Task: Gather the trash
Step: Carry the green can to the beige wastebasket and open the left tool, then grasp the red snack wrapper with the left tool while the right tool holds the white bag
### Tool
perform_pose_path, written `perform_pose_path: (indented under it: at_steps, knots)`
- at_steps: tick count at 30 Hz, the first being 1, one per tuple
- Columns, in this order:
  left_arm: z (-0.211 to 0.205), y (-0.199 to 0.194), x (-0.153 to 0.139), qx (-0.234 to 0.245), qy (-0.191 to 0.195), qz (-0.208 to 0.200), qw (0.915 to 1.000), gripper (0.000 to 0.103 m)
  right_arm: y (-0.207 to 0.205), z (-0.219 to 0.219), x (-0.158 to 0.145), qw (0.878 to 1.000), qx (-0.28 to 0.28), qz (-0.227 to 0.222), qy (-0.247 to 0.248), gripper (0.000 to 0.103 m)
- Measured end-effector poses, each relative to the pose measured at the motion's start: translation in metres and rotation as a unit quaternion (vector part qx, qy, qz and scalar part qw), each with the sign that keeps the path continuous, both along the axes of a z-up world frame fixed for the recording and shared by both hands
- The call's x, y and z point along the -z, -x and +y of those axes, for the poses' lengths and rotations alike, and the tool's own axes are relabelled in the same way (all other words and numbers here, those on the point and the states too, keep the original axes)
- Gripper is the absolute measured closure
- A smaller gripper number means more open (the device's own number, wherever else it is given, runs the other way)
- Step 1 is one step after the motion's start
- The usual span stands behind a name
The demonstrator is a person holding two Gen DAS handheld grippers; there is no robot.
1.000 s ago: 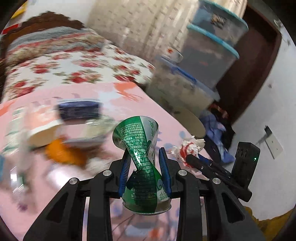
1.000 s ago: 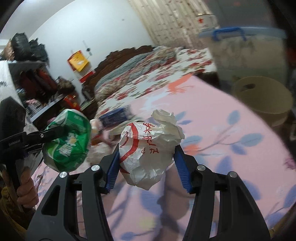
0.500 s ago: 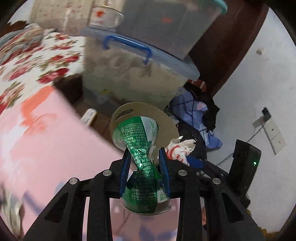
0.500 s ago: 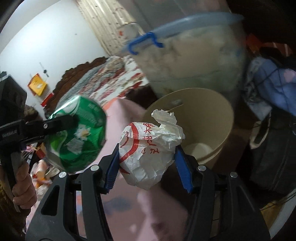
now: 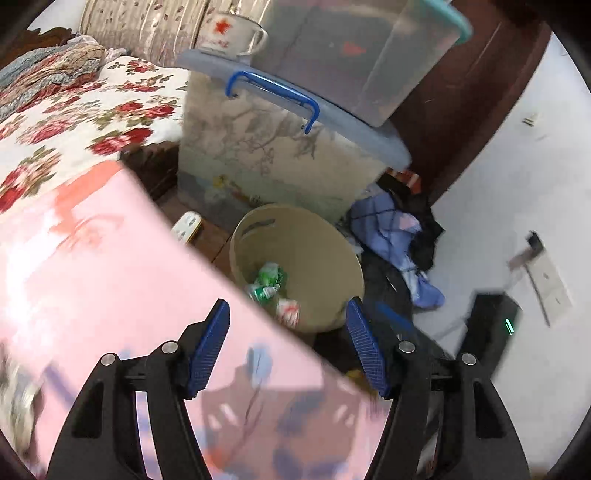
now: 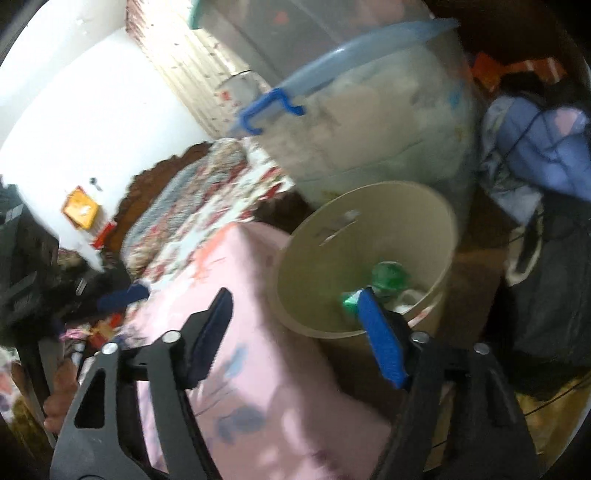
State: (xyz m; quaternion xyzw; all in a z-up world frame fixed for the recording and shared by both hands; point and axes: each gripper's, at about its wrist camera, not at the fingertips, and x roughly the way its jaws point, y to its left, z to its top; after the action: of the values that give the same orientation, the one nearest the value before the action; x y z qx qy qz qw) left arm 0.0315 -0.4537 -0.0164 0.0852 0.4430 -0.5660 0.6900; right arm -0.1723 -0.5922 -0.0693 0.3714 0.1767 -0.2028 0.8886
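A beige round trash bin point(image 5: 332, 258) stands on the floor beside the pink table point(image 5: 92, 280). Green crushed cans point(image 5: 269, 280) and a white-and-red paper wad point(image 5: 290, 310) lie inside it. My left gripper point(image 5: 286, 343) is open and empty, above the table edge near the bin. In the right wrist view the bin point(image 6: 417, 221) holds a green can point(image 6: 388, 275). My right gripper point(image 6: 295, 336) is open and empty, over the table edge beside the bin.
Stacked clear storage boxes point(image 5: 295, 147) with blue handles stand behind the bin, an enamel mug point(image 5: 229, 35) on one. Clothes point(image 5: 399, 236) lie on the floor to the right. A flowered bed point(image 5: 74, 110) is at the left. More litter point(image 6: 107, 314) lies on the table's far side.
Both grippers opened. The green can left my left gripper and the paper wad left my right gripper; both now lie in the bin. Both views shifted toward the bin.
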Motion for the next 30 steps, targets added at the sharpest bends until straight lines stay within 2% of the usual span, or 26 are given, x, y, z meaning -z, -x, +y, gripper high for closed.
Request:
perform_pose_path:
  at_steps: [2, 3, 5, 6, 7, 11, 15, 19, 22, 27, 28, 29, 30]
  knots:
    - [0.043, 0.001, -0.009, -0.005, 0.009, -0.001, 0.9999, 0.041, -0.004, 0.015, -0.002, 1.000, -0.021, -0.010, -0.007, 0.043]
    - [0.081, -0.001, -0.016, -0.018, 0.014, -0.010, 0.9997, 0.041, -0.007, 0.024, -0.003, 0.999, -0.033, -0.014, -0.010, 0.045]
    - [0.128, -0.004, -0.022, -0.047, 0.018, -0.023, 0.9985, 0.041, -0.019, 0.044, -0.003, 0.998, -0.061, -0.019, -0.019, 0.047]
    - [0.168, -0.009, -0.026, -0.076, 0.018, -0.030, 0.9965, 0.041, -0.025, 0.054, -0.003, 0.997, -0.077, -0.020, -0.025, 0.047]
    - [0.190, -0.013, -0.027, -0.095, 0.017, -0.032, 0.9948, 0.042, -0.034, 0.067, -0.003, 0.995, -0.096, -0.022, -0.031, 0.047]
    - [0.299, -0.029, -0.028, -0.203, 0.020, -0.029, 0.9786, 0.042, -0.067, 0.110, 0.000, 0.987, -0.154, -0.017, -0.044, 0.047]
    - [0.367, -0.031, -0.018, -0.263, 0.026, -0.010, 0.9643, 0.042, -0.103, 0.159, 0.005, 0.975, -0.216, -0.003, -0.059, 0.047]
    - [0.394, -0.023, 0.001, -0.275, 0.020, 0.010, 0.9611, 0.042, -0.134, 0.210, 0.008, 0.960, -0.272, 0.015, -0.068, 0.043]
    - [0.403, -0.018, 0.014, -0.270, 0.024, 0.034, 0.9620, 0.042, -0.158, 0.247, 0.008, 0.948, -0.309, 0.037, -0.062, 0.022]
    - [0.399, -0.016, 0.036, -0.257, 0.021, 0.063, 0.9641, 0.041, -0.200, 0.295, 0.014, 0.936, -0.344, 0.072, -0.036, 0.015]
    - [0.397, -0.016, 0.038, -0.256, 0.020, 0.067, 0.9640, 0.041, -0.208, 0.301, 0.016, 0.935, -0.344, 0.083, -0.029, 0.015]
    - [0.397, -0.017, 0.040, -0.256, 0.019, 0.071, 0.9638, 0.041, -0.211, 0.308, 0.014, 0.936, -0.340, 0.088, 0.001, 0.031]
    - [0.396, -0.018, 0.039, -0.258, 0.018, 0.069, 0.9636, 0.041, -0.211, 0.311, 0.013, 0.933, -0.347, 0.092, 0.010, 0.046]
